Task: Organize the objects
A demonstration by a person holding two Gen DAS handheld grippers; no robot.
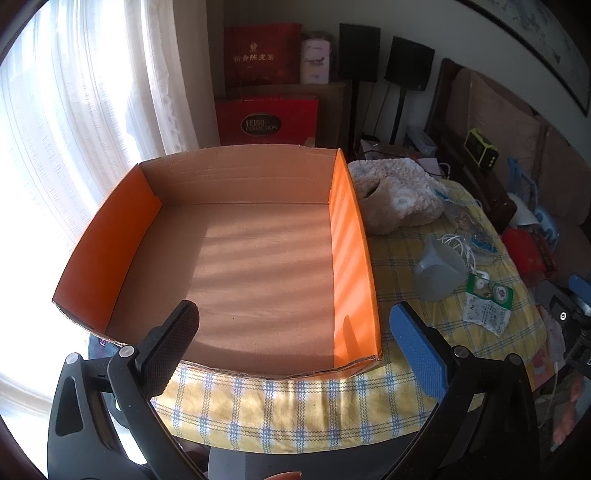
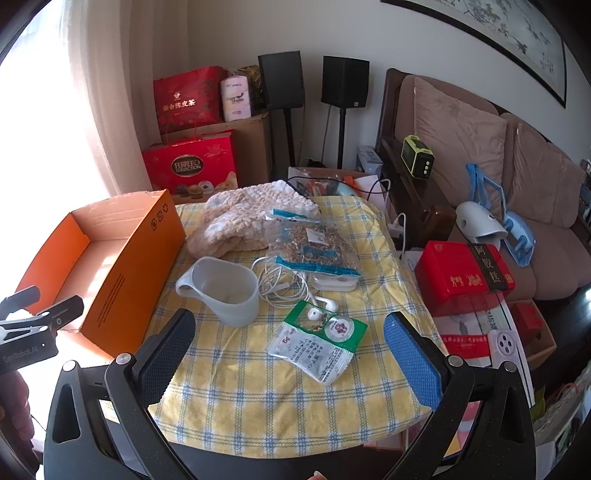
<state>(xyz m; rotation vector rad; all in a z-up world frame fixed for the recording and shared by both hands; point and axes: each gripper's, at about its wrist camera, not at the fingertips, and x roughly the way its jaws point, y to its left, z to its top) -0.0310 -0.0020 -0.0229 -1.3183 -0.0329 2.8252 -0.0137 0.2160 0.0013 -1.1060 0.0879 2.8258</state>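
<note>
Nothing lies in the box (image 1: pixel 258 266) yet; it fills the centre-left of the left view, empty. Cup (image 2: pixel 225 291), earphones (image 2: pixel 284 284), sachet (image 2: pixel 317 343), clear bag (image 2: pixel 314 243) and knit cloth (image 2: pixel 243 218) remain loose on the tablecloth (image 2: pixel 258 398), mid-frame in the right view. Both grippers, left (image 1: pixel 291 345) and right (image 2: pixel 290 354), are spread wide, holding nothing. Judged: sorting not begun; next, the right gripper must close on the nearest item, the sachet or cup.

We are in a home living room: brown sofa (image 2: pixel 498 155) with cushions, curtained window (image 1: pixel 74 110), framed painting (image 2: pixel 498 29) on the wall, two speakers on stands (image 2: pixel 314 81), red gift boxes (image 2: pixel 188 96), checked tablecloth (image 2: pixel 280 387).
</note>
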